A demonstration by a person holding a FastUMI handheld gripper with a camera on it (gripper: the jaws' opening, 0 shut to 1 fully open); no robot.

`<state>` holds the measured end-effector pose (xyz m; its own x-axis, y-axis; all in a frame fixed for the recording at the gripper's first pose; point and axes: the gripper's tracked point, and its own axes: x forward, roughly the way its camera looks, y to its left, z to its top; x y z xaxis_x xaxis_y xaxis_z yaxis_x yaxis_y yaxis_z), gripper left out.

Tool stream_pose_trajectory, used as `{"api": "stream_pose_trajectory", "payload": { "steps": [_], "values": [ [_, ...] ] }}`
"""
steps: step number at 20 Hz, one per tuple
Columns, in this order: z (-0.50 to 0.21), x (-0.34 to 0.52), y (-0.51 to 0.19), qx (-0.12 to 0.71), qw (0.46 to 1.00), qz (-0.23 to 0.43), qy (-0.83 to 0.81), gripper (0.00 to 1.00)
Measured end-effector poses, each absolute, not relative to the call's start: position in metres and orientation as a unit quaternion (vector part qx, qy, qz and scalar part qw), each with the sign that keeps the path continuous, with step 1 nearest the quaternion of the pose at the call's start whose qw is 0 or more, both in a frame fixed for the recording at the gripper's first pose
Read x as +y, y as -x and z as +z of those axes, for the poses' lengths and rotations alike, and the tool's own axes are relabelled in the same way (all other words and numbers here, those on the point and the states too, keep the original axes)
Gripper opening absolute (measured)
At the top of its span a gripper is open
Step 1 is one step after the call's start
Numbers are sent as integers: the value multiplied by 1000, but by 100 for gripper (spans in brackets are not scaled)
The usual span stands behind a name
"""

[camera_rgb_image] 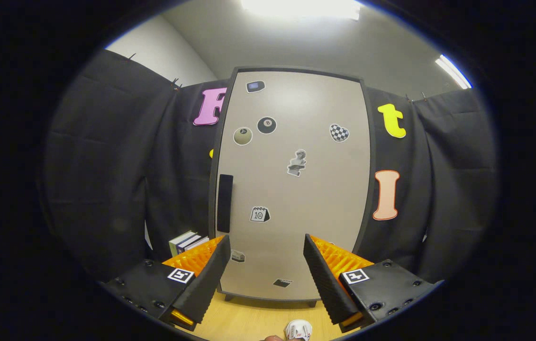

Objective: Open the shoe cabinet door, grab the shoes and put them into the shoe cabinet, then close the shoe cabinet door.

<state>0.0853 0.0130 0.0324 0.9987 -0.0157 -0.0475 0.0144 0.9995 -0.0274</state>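
Note:
The shoe cabinet (pixel 296 189) stands upright straight ahead on the wooden surface. Its pale door, dotted with stickers, is closed. A dark vertical handle (pixel 225 202) runs along the door's left edge, just above my left fingertip. My gripper (pixel 267 244) is open, fingers spread wide with nothing between them, a short way in front of the door's lower part. A white shoe (pixel 298 330) peeks out below, between the finger bases, close to me on the wood.
Several books (pixel 188 242) stand to the left of the cabinet, behind my left finger. Black cloth walls close in on both sides. The wooden tabletop (pixel 249 317) runs from the cabinet's foot toward me.

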Motion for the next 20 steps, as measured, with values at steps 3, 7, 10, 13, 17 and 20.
{"api": "stream_pose_trajectory", "payload": {
  "steps": [3, 7, 10, 13, 17, 20],
  "values": [
    [45, 18, -113, 16, 1000, -5, 13, 97],
    [63, 32, -151, 4, 1000, -4, 20, 97],
    [72, 49, -174, 1, 1000, 9, 24, 97],
    [78, 65, -194, -2, 999, 19, 32, 97],
    [64, 87, -219, 17, 999, 28, 37, 97],
    [51, 91, -237, 33, 998, 17, 46, 97]
  ]
}}
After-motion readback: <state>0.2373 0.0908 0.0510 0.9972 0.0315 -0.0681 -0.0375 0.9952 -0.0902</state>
